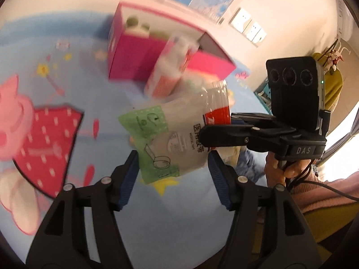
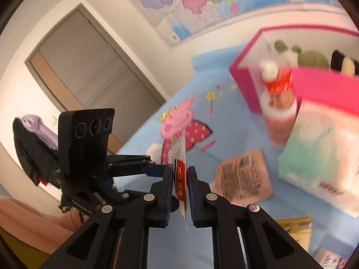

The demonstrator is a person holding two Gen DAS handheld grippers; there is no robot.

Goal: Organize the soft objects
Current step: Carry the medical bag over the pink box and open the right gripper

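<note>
While right gripper (image 2: pixel 180 187) pinches packet (image 1: pixel 177 132), left gripper (image 1: pixel 172 168) gapes before pink box (image 1: pixel 139 60).

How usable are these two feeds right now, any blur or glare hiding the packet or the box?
Left wrist view: the pink box is motion-smeared, window glare whitens the right edge, yet the packet reads fairly sharp. Right wrist view: right gripper and packet edge stay crisp; the tissue pack is blurred. Fisheye bends both.

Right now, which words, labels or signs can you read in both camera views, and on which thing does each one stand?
"DAS": on the right gripper.
"医用胶带": on the clear packet it holds.
English line under it: too small.
Pink leaflet: print too small.
Tissue pack: blue brand blurred.
Red tube: blurred.
Wall map: unreadable.
</note>
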